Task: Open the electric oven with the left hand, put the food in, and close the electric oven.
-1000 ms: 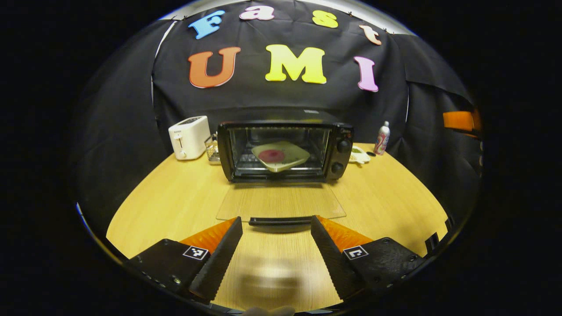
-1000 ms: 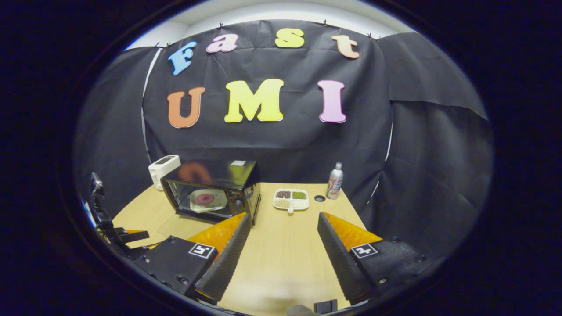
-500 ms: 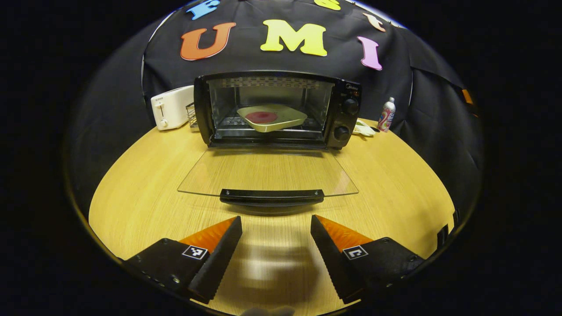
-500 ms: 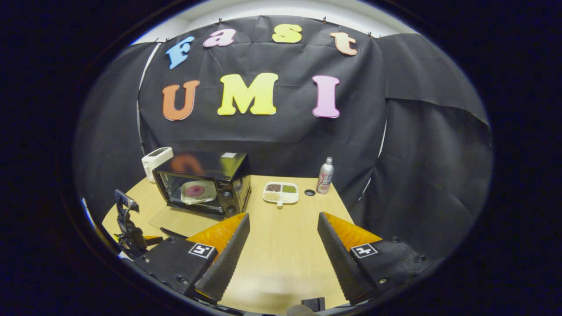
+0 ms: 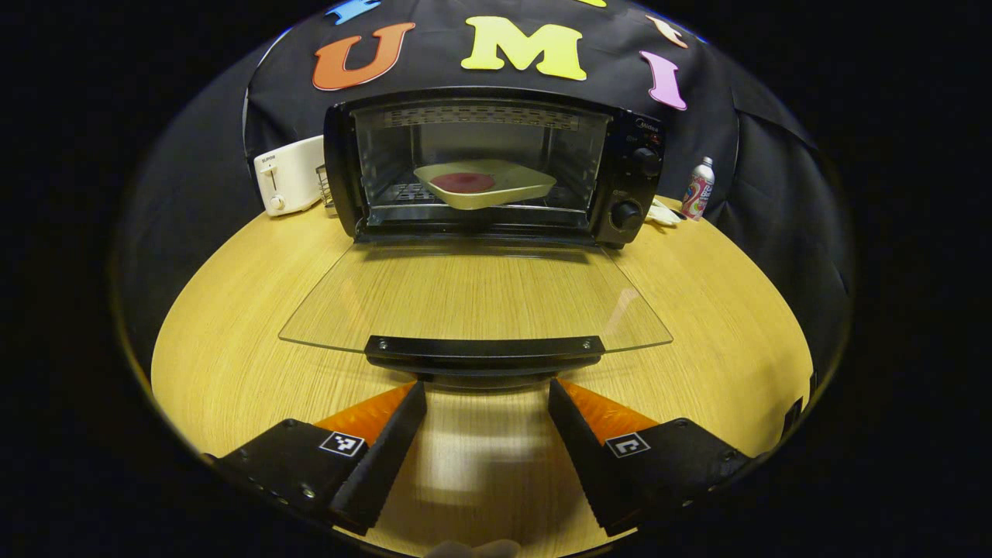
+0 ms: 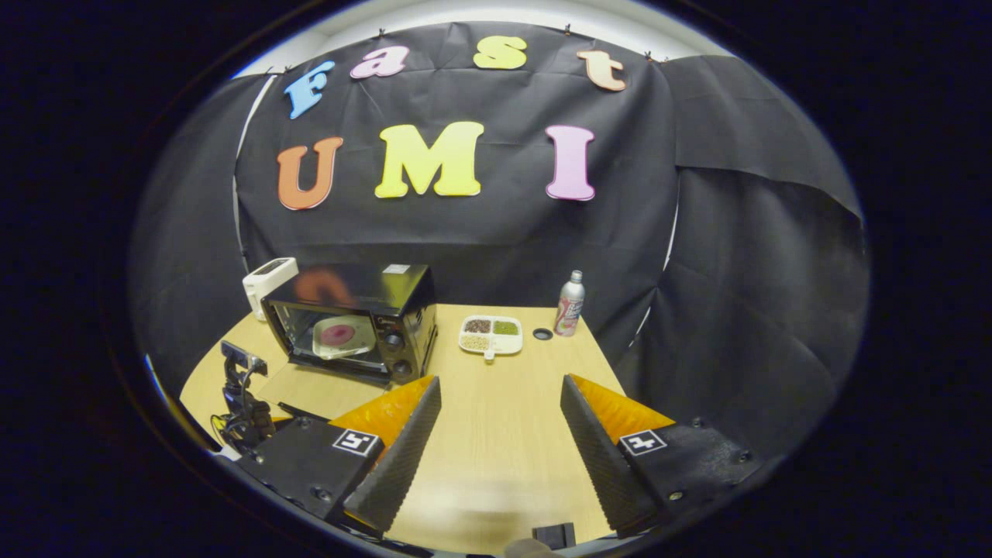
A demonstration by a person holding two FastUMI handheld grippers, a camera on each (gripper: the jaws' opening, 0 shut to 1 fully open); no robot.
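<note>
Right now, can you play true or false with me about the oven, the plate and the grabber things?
1. The oven door is shut. False: it lies open and flat, handle toward the left gripper.
2. A plate with something red sits inside the oven. True.
3. The left gripper squeezes the handle. False: its fingers are open, just short of it.
4. The right gripper is open and holds nothing. True.
5. A white toaster stands beside the oven. True.

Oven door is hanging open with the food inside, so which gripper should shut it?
Probably the left gripper: its open fingers sit right in front of the door handle. The right gripper is off to the side, away from the oven.
</note>
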